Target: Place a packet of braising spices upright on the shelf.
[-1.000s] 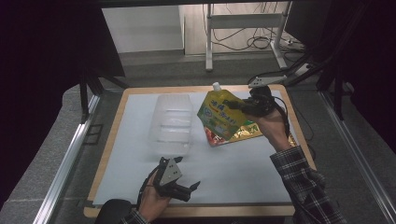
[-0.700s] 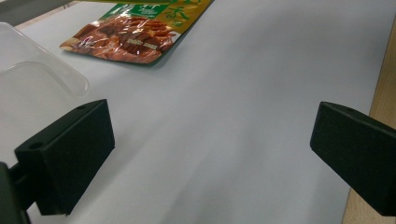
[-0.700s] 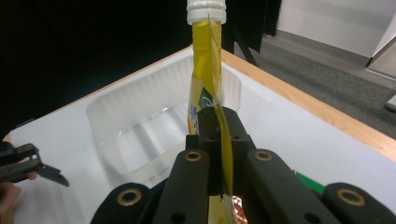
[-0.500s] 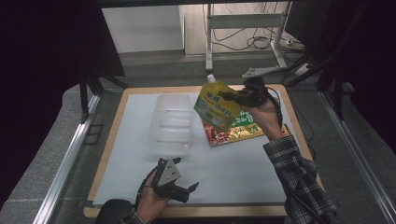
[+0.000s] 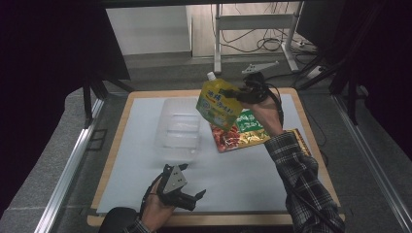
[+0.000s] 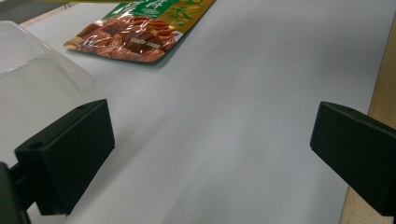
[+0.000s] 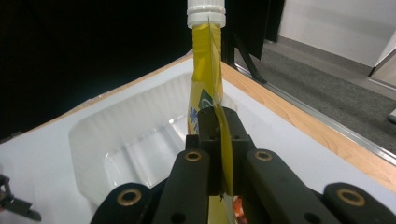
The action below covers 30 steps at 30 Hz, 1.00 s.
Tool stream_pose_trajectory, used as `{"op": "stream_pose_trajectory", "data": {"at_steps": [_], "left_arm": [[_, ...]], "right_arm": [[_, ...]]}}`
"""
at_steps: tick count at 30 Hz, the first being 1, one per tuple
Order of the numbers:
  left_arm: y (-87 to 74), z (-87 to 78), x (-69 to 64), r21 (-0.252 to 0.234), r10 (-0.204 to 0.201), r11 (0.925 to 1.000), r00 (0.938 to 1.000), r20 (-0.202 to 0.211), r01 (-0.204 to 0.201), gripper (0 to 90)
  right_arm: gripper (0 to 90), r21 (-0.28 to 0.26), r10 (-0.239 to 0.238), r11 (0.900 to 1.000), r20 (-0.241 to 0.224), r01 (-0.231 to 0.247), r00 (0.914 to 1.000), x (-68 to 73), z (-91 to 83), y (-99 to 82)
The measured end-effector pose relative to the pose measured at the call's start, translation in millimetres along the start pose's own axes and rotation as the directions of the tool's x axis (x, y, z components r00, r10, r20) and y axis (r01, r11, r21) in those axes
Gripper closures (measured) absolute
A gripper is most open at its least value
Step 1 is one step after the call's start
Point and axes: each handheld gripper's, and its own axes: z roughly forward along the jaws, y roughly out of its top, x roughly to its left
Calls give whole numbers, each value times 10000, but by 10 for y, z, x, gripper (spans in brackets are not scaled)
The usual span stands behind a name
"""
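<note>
Above the tabletop's [image 5: 272, 170] far edge, the right claw [image 5: 241, 94] pinches a yellow-green spouted pouch [image 5: 217, 104], its print unreadable. Near the front edge, the left claw [image 5: 194, 198] rests spread, holding nothing.

grippers: 2, one lower left [image 5: 187, 196], one upper right [image 5: 241, 93] | spouted pouches: 1, upper centre [image 5: 217, 104] | flat snack packets: 2, red-green centre right [image 5: 240, 131], gold at right [image 5: 301, 141] | clear plastic trays: 1, centre left [image 5: 179, 128]
</note>
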Motion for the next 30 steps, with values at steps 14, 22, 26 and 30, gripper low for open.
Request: {"op": "stream_pose_trajectory", "data": {"at_steps": [14, 22, 26, 30], "left_arm": [[4, 21, -30, 19, 31, 10000, 9999, 116, -31, 0], [7, 42, -67, 40, 124, 9999, 9997, 219, -125, 0], [8, 49, -73, 39, 147, 9999, 9995, 272, -148, 0], [7, 57, -82, 64, 169, 9998, 9994, 316, -171, 0]], "right_arm": [[887, -108, 81, 9999, -56, -81, 10000, -97, 262, 117], [887, -102, 8, 9999, -112, -9, 9999, -88, 411, 237], [888, -150, -40, 9999, -167, 38, 9999, -86, 485, 280], [887, -172, 12, 9999, -226, -16, 9997, -85, 564, 312]]}}
